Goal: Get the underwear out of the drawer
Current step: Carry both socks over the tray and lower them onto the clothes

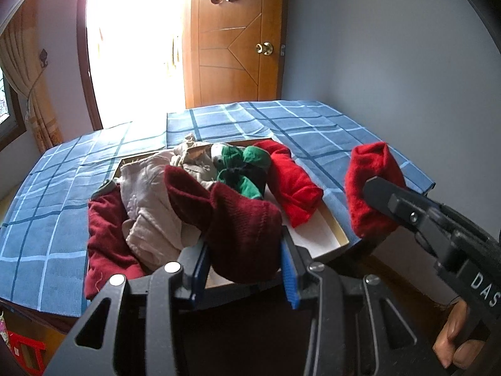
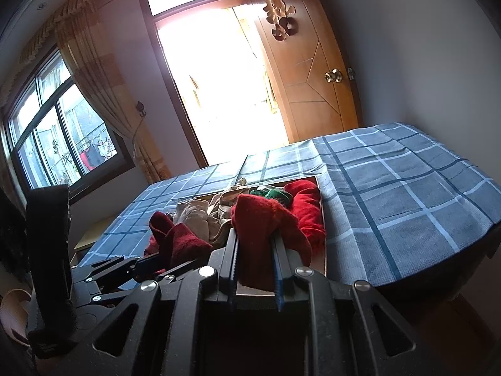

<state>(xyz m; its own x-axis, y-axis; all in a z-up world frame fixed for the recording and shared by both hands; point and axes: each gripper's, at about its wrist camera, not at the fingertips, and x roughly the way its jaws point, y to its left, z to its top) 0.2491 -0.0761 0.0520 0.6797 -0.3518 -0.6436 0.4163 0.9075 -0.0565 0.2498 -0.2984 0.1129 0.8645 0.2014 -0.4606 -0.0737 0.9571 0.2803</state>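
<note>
My left claw [image 1: 245, 260] is clamped on a dark red garment [image 1: 238, 219], its blue pads pressing the cloth from both sides. The garment bunches up between the fingers and drapes forward over the near edge of the drawer [image 1: 332, 235]. My right claw [image 2: 255, 269] is clenched on a bright red garment [image 2: 263, 228], the fingers nearly together with the cloth standing up between them; in the left view this piece [image 1: 369, 188] hangs clear of the drawer, to its right, above the edge of the blue checked cloth [image 1: 47, 219]. The drawer rests on that cloth. In it lie a beige garment [image 1: 150, 200], a green one [image 1: 247, 169] and a second bright red one [image 1: 291, 185] draped over its right side.
</note>
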